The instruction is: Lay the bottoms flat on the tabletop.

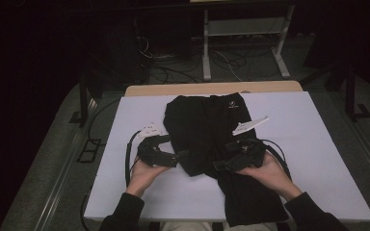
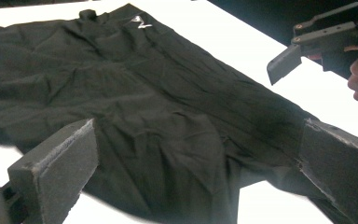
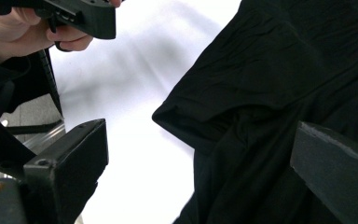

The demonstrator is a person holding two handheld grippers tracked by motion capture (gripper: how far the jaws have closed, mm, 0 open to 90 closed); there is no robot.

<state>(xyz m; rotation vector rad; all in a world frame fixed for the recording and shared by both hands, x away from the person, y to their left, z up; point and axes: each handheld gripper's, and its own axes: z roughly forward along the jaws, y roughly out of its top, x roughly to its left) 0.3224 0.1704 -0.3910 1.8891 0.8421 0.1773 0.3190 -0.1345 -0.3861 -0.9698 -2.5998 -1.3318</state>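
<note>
A black garment (image 1: 207,130), shorts or trousers with a small white logo (image 1: 231,104) near the far waistband, lies on the white table cover (image 1: 318,144). One leg reaches the near edge. A shorter folded part ends mid-table. My left gripper (image 1: 182,156) is open at the garment's left edge, and in the left gripper view (image 2: 196,163) the wrinkled cloth (image 2: 168,116) lies between its spread jaws. My right gripper (image 1: 220,166) is open over the cloth, and in the right gripper view (image 3: 200,158) the folded edge (image 3: 242,107) lies between its jaws. Neither holds cloth.
The white cover has bare room left (image 1: 120,144) and right of the garment. The wooden table edge (image 1: 212,89) shows at the far side. Beyond it stand a white desk frame (image 1: 207,48) and floor cables (image 1: 173,67). Metal rails (image 1: 62,173) run along the floor at left.
</note>
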